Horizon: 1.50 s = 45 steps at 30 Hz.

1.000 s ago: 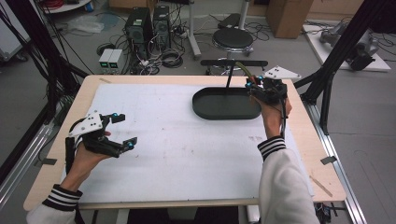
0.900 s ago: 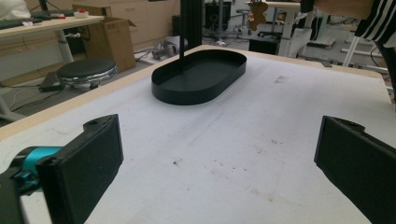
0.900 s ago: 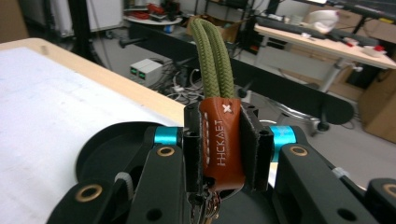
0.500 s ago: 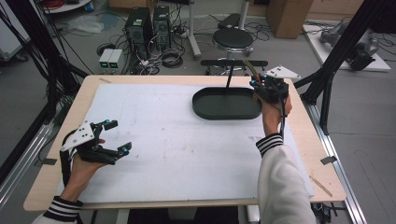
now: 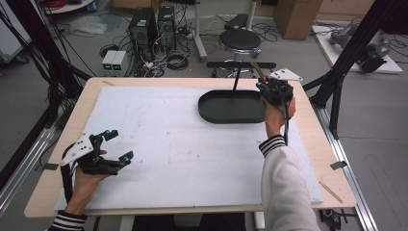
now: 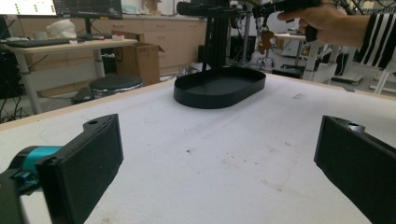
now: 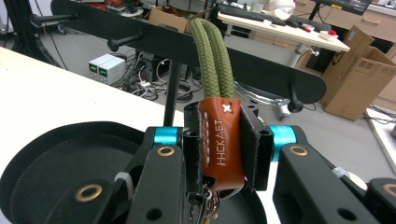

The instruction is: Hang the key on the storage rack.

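Since a moment ago my left gripper [image 5: 114,148] has slid further toward the near left corner of the table [image 5: 173,82], while my right gripper [image 5: 273,89] has stayed up at the far right beside the black tray [image 5: 230,117]. On the left, my jaws are spread wide with nothing between them, hovering low over the white mat [image 5: 173,144]; in the left gripper view I look between them across the mat to the oval tray [image 6: 218,88] and the black stand [image 6: 212,28] rising behind it. On the right, my jaws are pressed onto a brown leather key fob [image 7: 222,140] stamped with pale letters, its olive-green cord loop [image 7: 214,60] running upward from the leather toward the stand's crossbar [image 7: 154,44]. I cannot tell whether the loop is already over one of the bar's pegs. Metal rings hang below the leather, over the tray [image 7: 56,158].
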Motion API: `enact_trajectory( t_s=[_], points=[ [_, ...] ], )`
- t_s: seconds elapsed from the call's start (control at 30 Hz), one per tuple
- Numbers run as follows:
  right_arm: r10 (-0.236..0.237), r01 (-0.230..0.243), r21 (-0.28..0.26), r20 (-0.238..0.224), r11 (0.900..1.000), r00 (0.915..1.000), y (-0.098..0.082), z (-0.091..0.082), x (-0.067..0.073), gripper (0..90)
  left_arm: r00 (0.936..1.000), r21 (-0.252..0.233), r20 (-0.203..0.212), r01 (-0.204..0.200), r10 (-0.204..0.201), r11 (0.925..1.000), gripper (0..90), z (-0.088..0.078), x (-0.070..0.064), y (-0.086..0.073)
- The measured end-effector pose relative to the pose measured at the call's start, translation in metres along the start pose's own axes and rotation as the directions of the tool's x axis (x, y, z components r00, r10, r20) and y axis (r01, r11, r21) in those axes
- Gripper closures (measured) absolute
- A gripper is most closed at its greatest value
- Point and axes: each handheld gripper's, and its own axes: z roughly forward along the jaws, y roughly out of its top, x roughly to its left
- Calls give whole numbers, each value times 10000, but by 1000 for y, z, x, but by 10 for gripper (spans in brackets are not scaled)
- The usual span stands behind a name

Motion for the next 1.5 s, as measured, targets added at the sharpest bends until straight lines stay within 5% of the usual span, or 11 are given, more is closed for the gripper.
enact_trajectory(
  t_s=[0.37,1.5],
  points=[
    [-155,142,244,543,9996,9984,-2,9,6,731,9989,-422,-457,-83,64,9991,17,-5,-3,-16],
    [113,-118,961,63,9953,9999,-14,33,11,733,9985,-665,-546,-111,74,9977,17,-7,-4,-28]
  ],
)
